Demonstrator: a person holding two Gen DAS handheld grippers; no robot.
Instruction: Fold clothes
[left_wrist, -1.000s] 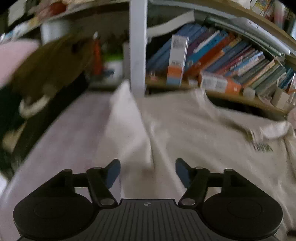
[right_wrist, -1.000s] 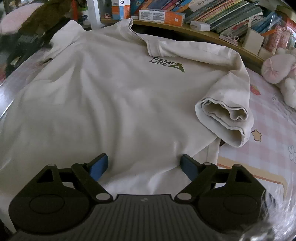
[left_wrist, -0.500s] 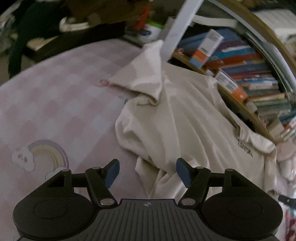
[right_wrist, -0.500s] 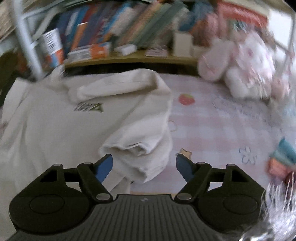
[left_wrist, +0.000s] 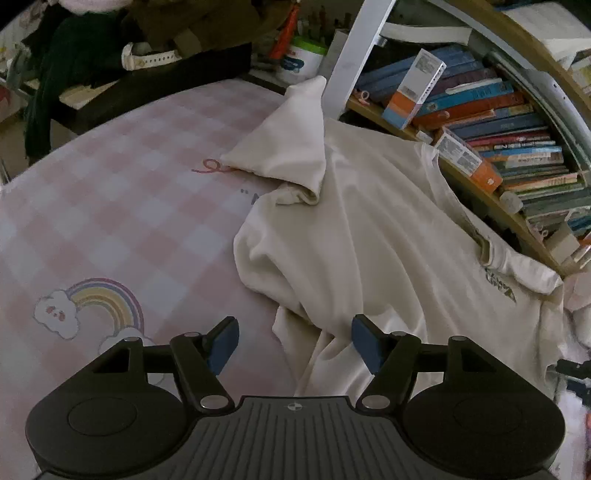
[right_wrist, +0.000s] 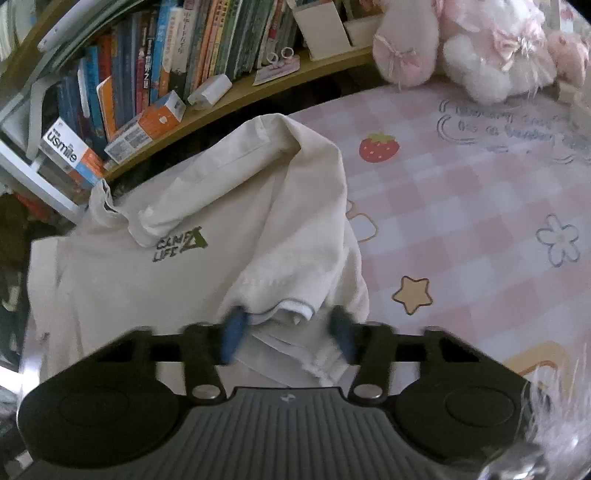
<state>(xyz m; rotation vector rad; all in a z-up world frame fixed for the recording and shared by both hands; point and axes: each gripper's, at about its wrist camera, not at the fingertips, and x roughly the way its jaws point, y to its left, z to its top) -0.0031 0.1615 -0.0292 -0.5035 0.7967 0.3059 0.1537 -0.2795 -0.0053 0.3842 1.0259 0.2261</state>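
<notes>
In the left wrist view we see one cream T-shirt (left_wrist: 369, 229) rumpled on the pink checked bench (left_wrist: 110, 206), its chest print cut off by a fold and unreadable. Our left hand-held gripper (left_wrist: 294, 345) stands spread over the shirt's hem, its pads clear of the cloth.

In the right wrist view we read "CAMP LIFE" on the shirt and "usmile" on one box (right_wrist: 70, 155) on the bookshelf (right_wrist: 236, 92). Our right hand-held gripper (right_wrist: 290, 334), blurred, has just been closing with the sleeve cuff (right_wrist: 291, 308) between its jaws; we cannot tell whether it pinches yet.

Matt cream cloth T-shirt (left_wrist: 388, 229), soft, creased
</notes>
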